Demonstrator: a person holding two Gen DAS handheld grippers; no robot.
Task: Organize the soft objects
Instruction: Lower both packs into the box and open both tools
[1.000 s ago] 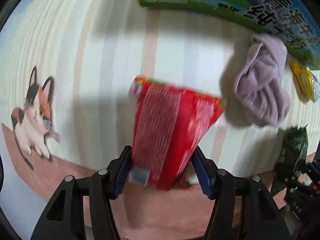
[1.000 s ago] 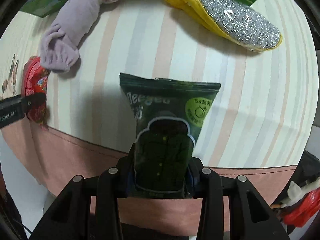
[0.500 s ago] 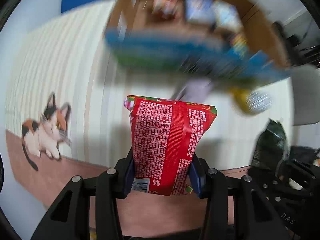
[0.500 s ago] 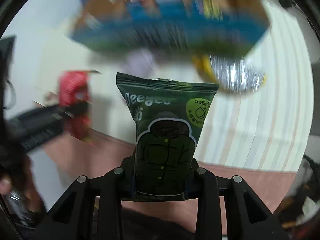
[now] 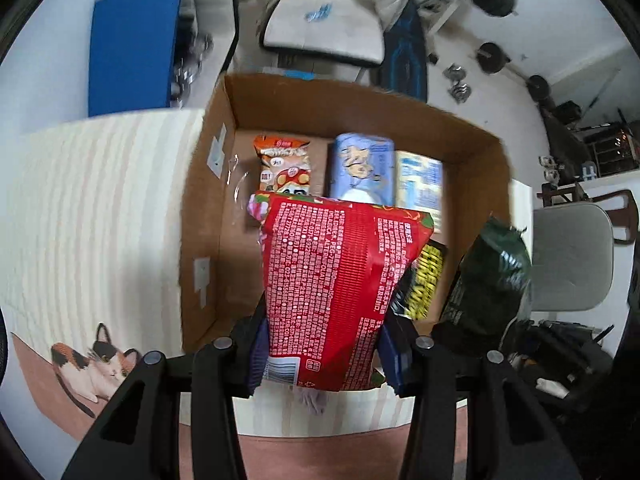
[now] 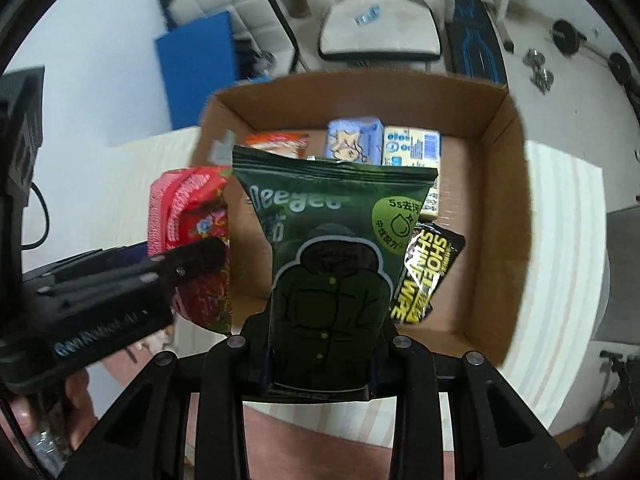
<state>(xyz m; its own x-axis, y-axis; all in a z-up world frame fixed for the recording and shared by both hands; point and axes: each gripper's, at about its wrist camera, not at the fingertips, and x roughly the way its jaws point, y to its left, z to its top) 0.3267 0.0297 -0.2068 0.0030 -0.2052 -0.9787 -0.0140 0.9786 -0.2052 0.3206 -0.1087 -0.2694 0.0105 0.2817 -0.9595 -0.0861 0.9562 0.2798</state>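
Observation:
My left gripper is shut on a red snack packet and holds it upright above the near edge of an open cardboard box. My right gripper is shut on a dark green wipes packet, held upright above the same box. The green packet shows at the right of the left wrist view; the red packet shows at the left of the right wrist view. Several packets lie in the box: an orange one, a light blue one and a black-and-yellow one.
The box stands on a striped cloth with a cat picture. A bit of a lilac sock shows under the red packet. Beyond the table are a blue pad, a white chair and a grey chair.
Both grippers rose from the cloth with their packets and swung forward over the open box. The sock and the glitter pouch dropped out of sight below.

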